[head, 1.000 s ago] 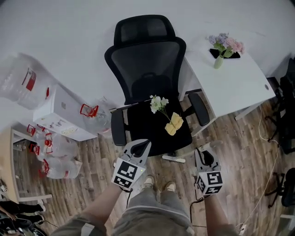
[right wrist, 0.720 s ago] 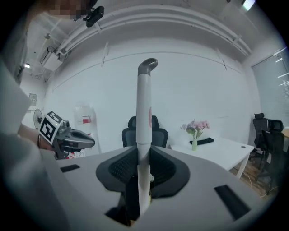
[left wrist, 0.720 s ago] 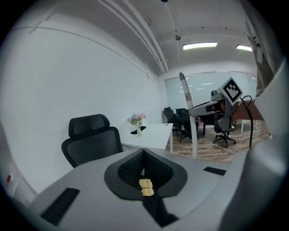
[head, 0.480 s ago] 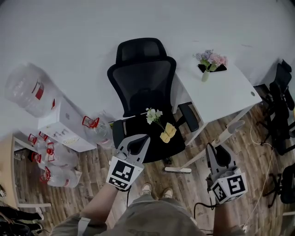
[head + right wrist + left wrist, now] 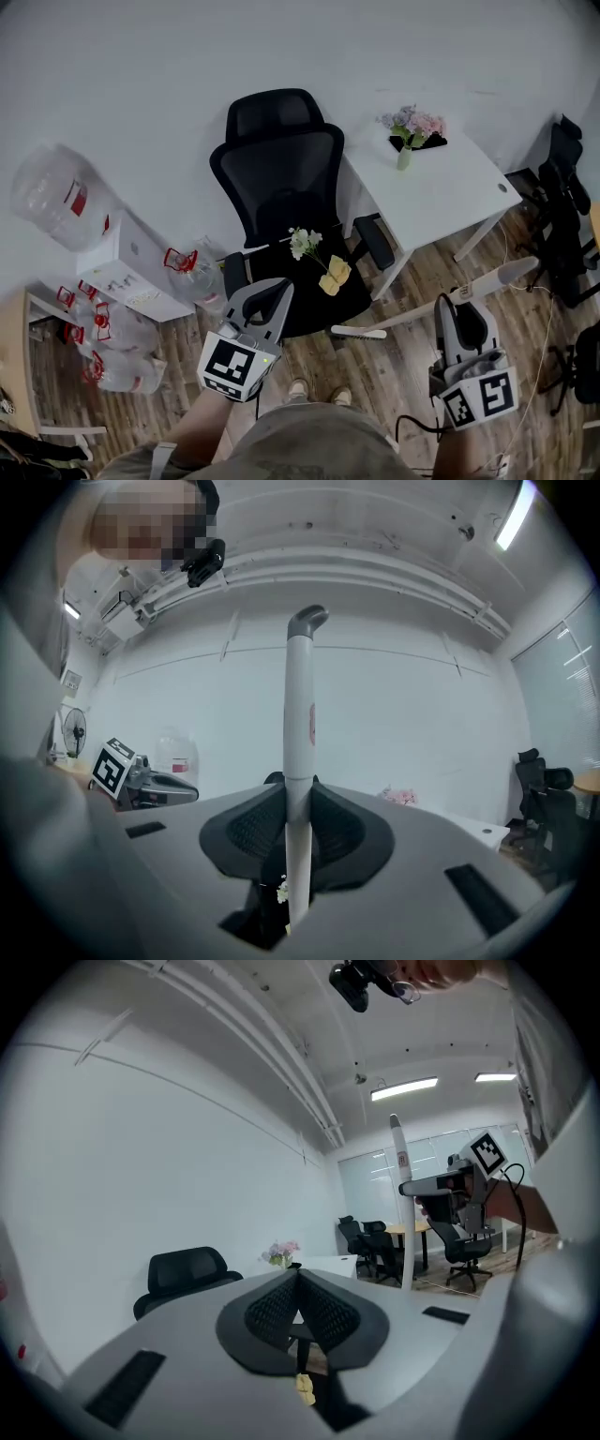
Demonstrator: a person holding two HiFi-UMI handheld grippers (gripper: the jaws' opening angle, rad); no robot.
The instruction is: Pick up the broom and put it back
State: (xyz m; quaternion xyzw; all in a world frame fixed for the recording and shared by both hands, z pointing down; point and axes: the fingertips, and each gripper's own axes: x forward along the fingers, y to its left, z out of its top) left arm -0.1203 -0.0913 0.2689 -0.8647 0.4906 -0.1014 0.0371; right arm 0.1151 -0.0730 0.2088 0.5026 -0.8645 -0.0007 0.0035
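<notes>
- White broom [image 5: 412, 314] shaft: clamped between the jaws of the right gripper [image 5: 458, 302]. In the right gripper view the shaft [image 5: 298, 714] runs straight up through the pads and ends in a grey hooked tip.
- Right gripper [image 5: 298, 808]: clenched on the broom, with both ribbed pads pressed against the shaft from either side.
- Broom position, head view: the shaft slants from its flat lower end beside the base of the office chair [image 5: 281, 187] up and to the right, past the right gripper, over the wood floor [image 5: 394, 370]. Contact between the lower end and the floor cannot be determined.
- Left gripper [image 5: 269, 292]: jaws closed against each other, nothing between them. It is held in front of the chair seat, well apart from the broom.
- Left gripper view: the pads of the left gripper [image 5: 298, 1283] meet at the tip. The broom [image 5: 397, 1147] stands upright in the background, at the right gripper [image 5: 448, 1187].
- Chair seat: carries a sprig of white flowers [image 5: 304, 242] and a yellow item [image 5: 334, 275].
- White table [image 5: 441, 192]: stands just right of the chair and bears a vase of flowers [image 5: 407, 131].
- Left of the chair: water bottles [image 5: 52, 192] and a white box [image 5: 131, 267].
</notes>
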